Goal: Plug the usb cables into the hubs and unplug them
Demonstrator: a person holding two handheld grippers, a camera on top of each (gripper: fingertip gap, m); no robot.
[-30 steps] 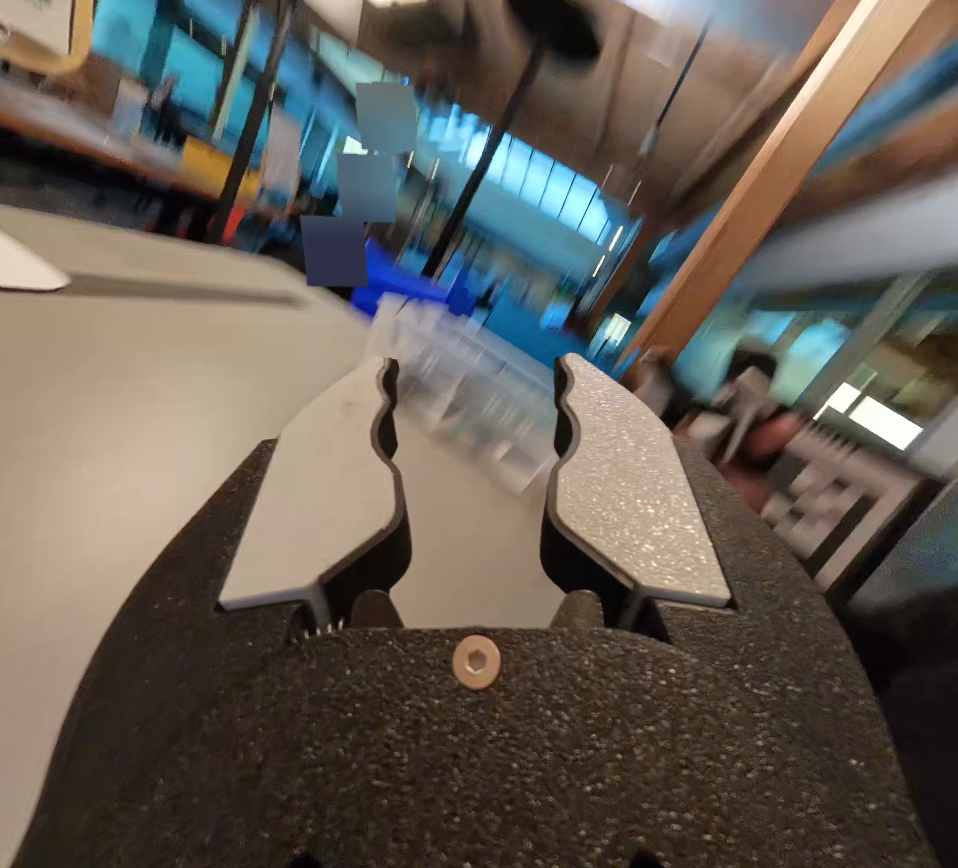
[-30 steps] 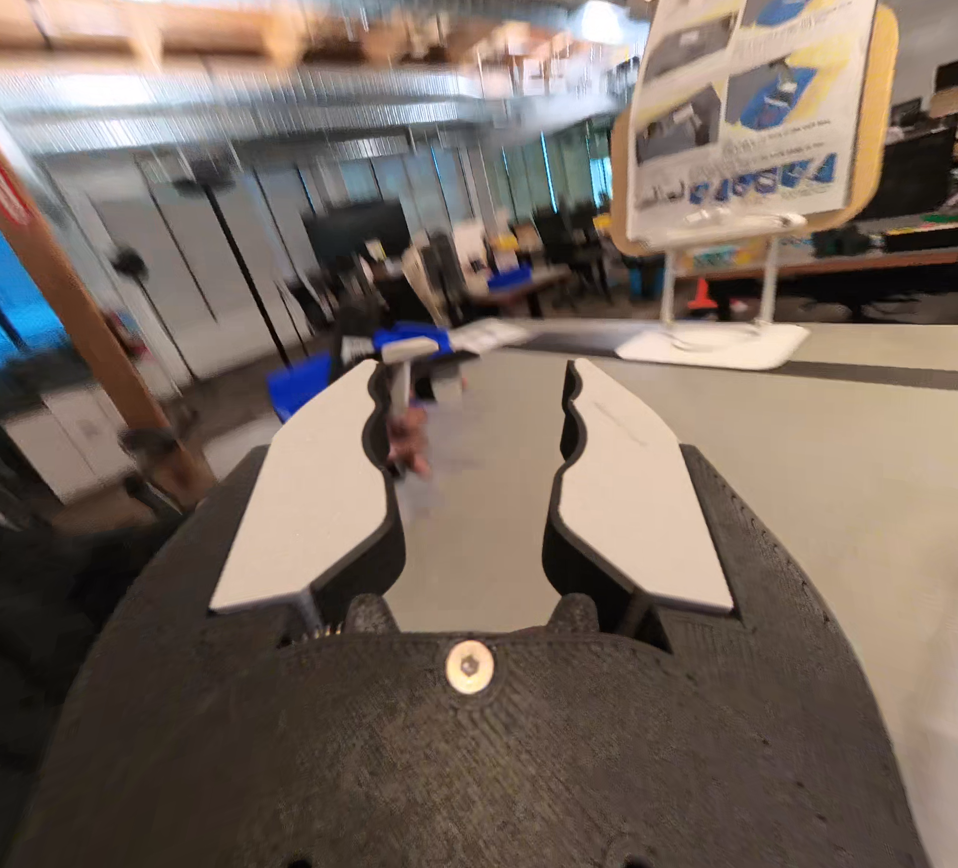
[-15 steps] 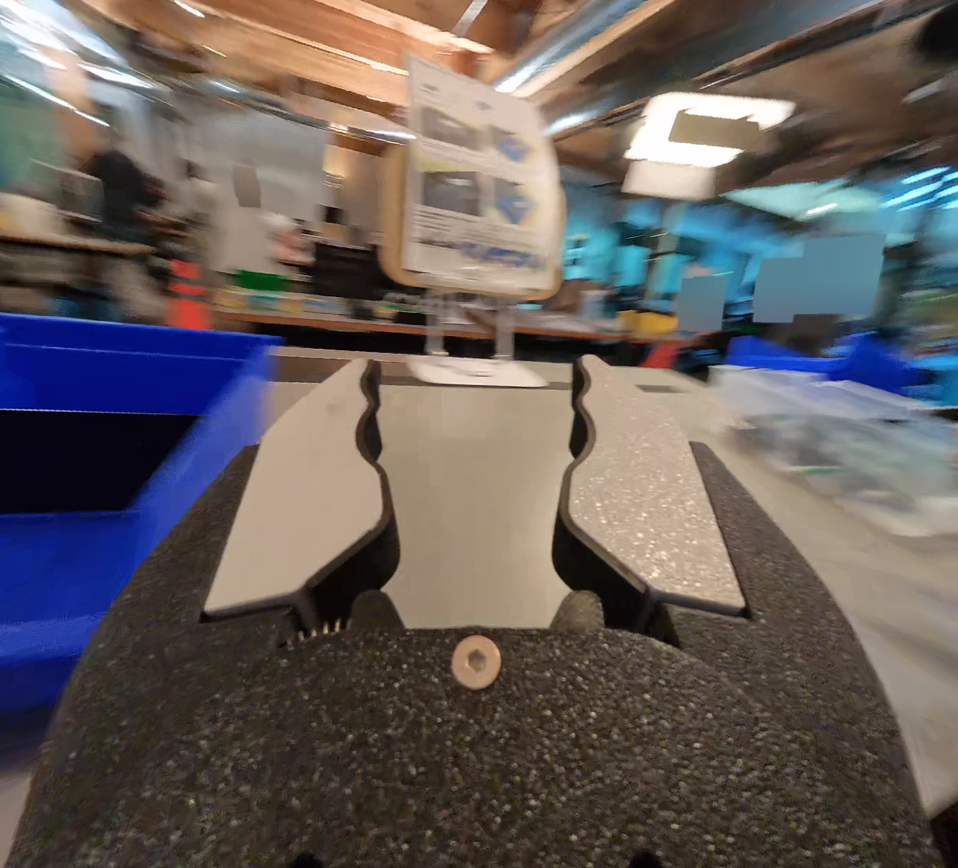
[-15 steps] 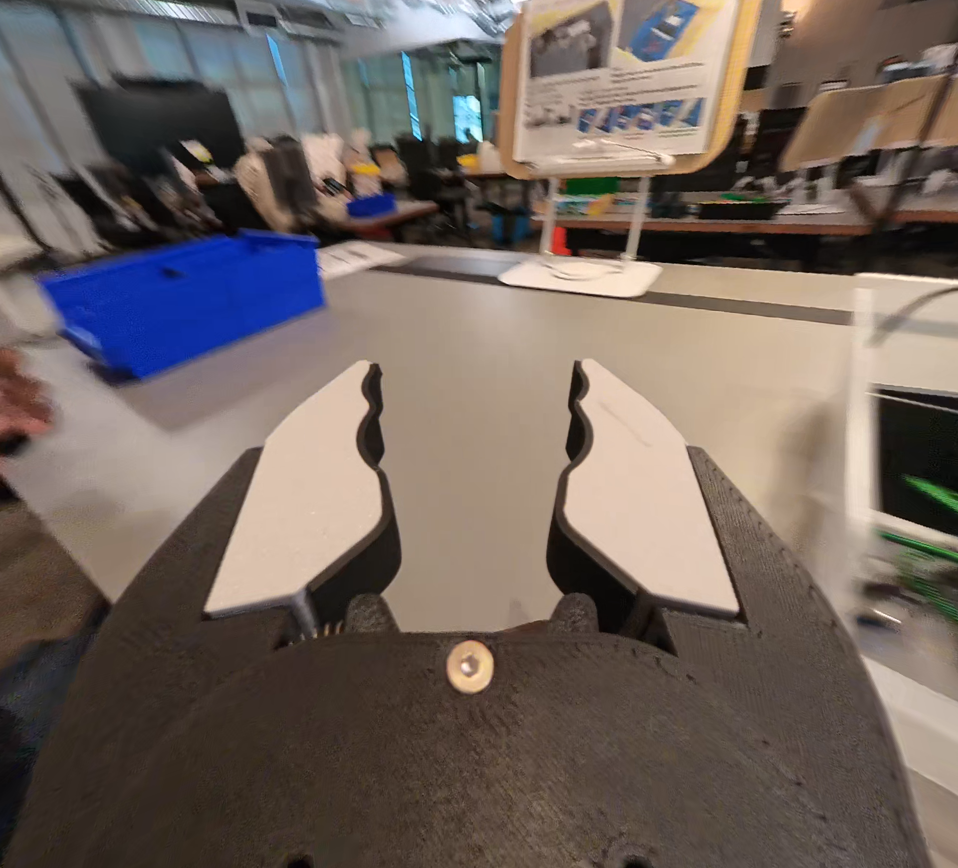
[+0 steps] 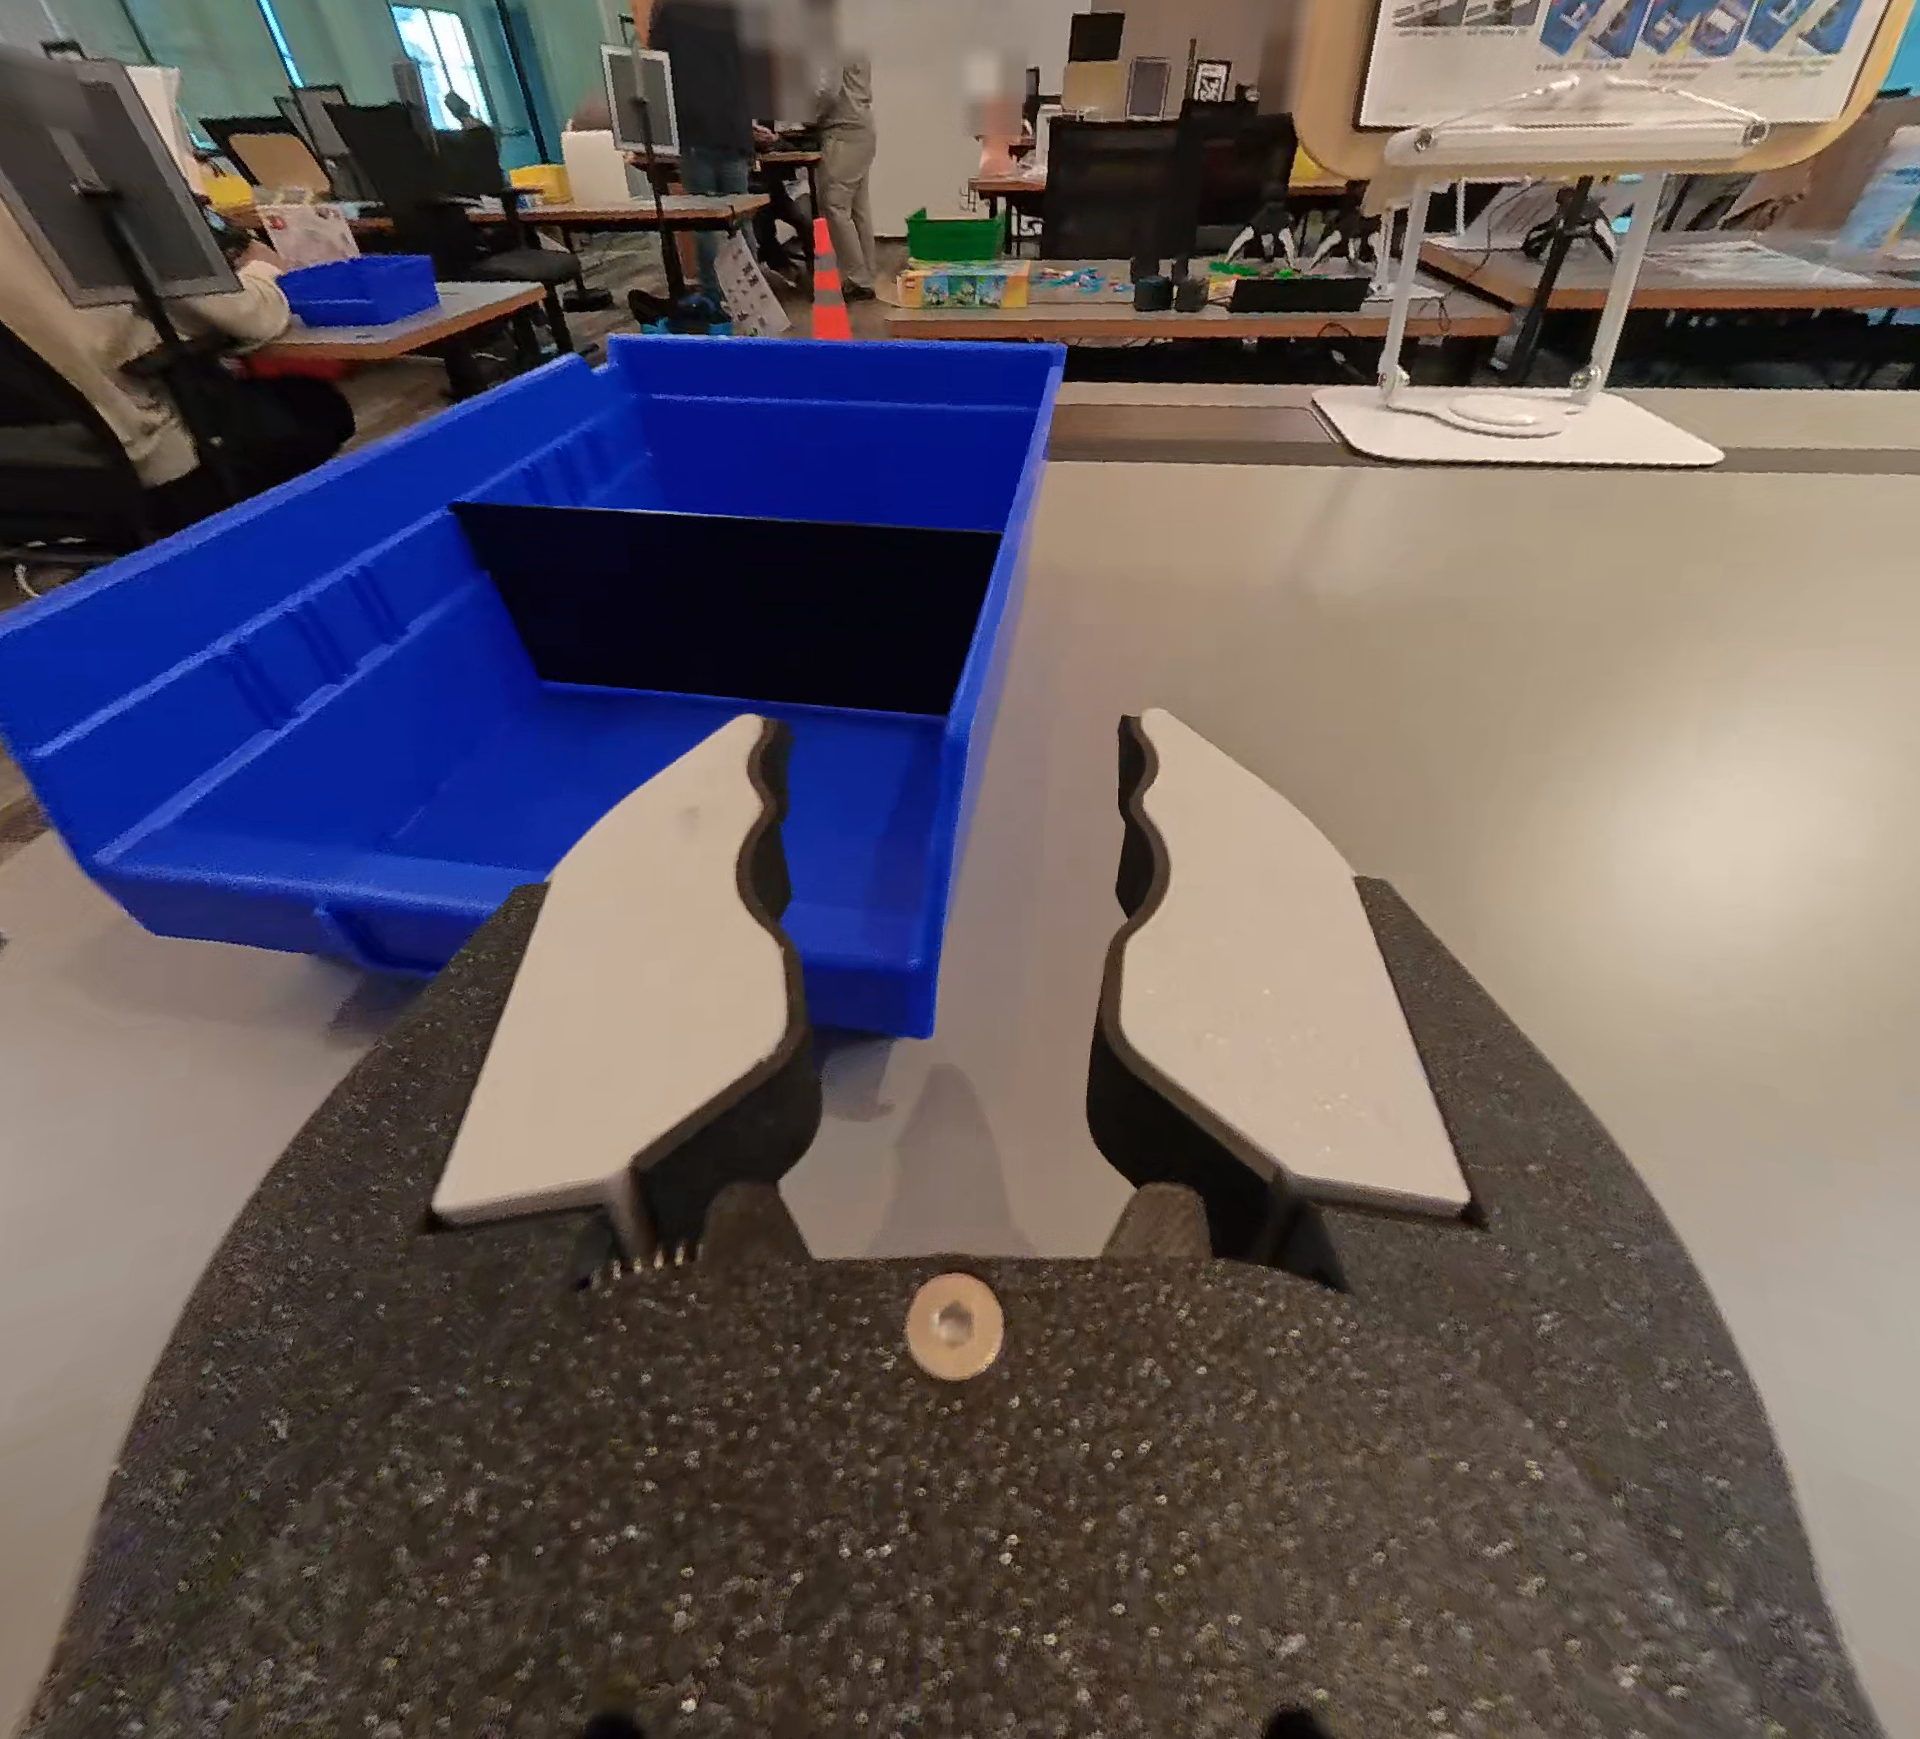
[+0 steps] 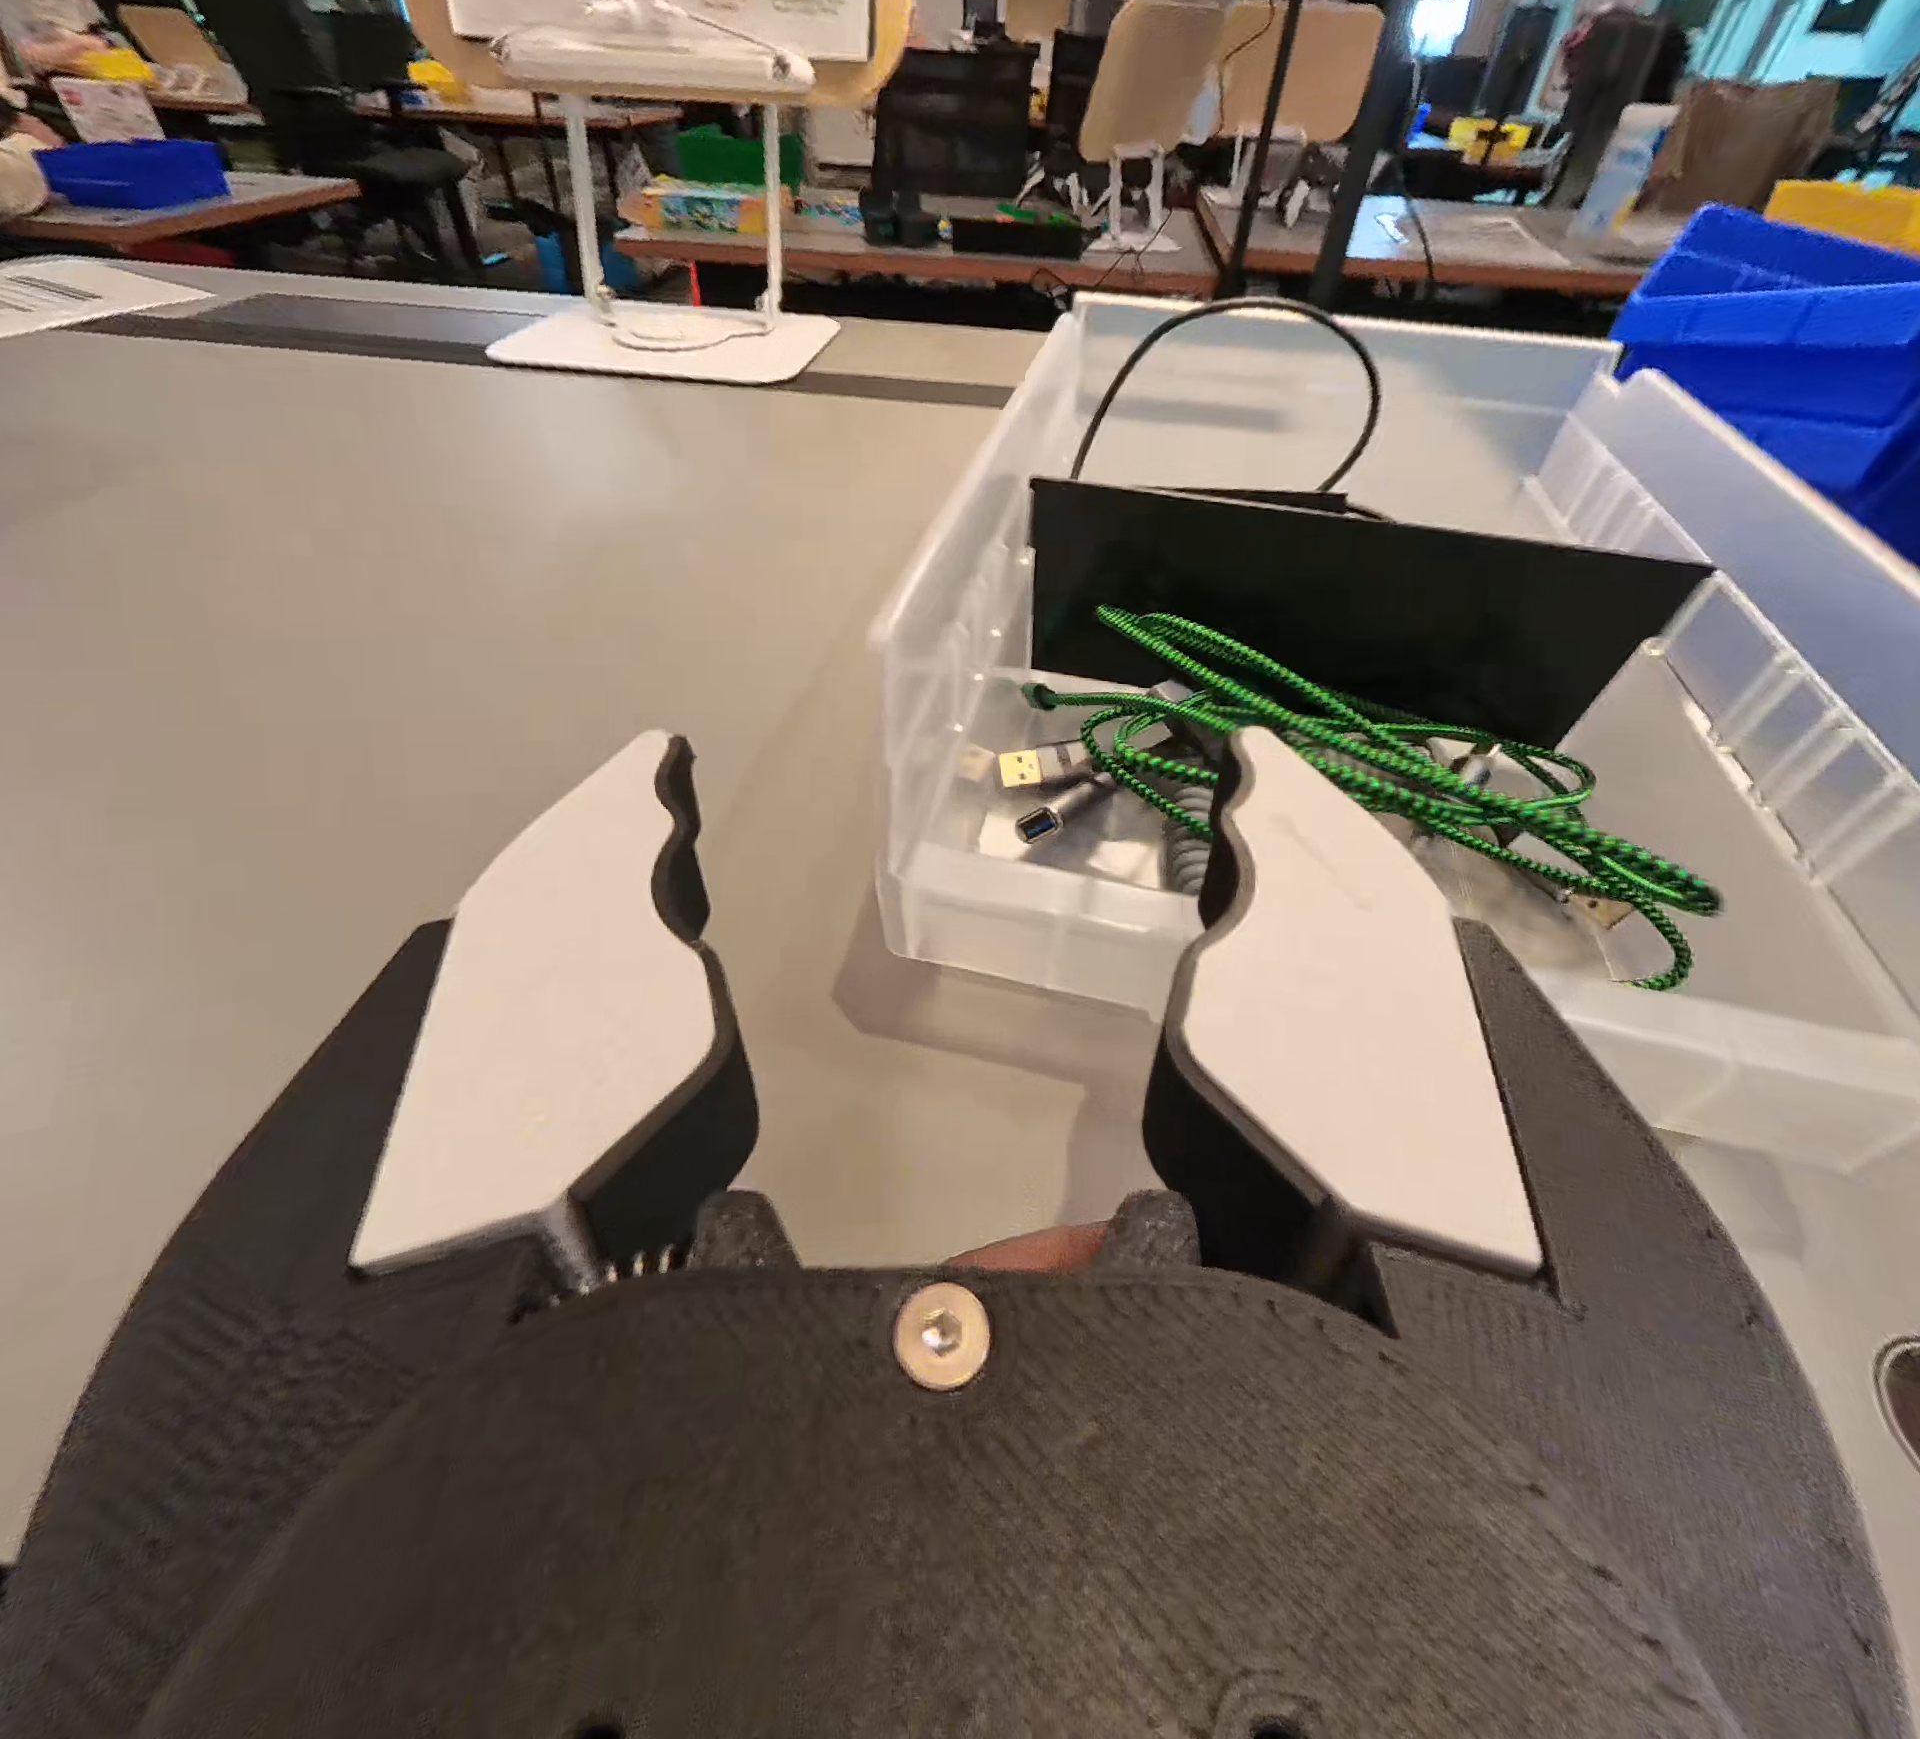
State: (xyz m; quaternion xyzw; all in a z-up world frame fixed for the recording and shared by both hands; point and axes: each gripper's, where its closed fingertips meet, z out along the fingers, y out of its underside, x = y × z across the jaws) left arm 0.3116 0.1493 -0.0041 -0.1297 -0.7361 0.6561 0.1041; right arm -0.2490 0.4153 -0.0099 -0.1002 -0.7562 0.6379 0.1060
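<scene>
Right wrist view has swung since half a second ago: right gripper, jaws spread and empty, now faces the clear bin. Front compartment holds green braided usb cables and grey connectors, possibly a hub. Left gripper, also apart and empty, fronts an apparently empty blue bin. Pickup likely next.

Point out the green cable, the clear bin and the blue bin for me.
green cable (image 6: 1382,759): right wrist view, middle of the braided coil.
clear bin (image 6: 940,650): right wrist view, its left wall.
blue bin (image 5: 831,442): left wrist view, inside of its far wall.
</scene>
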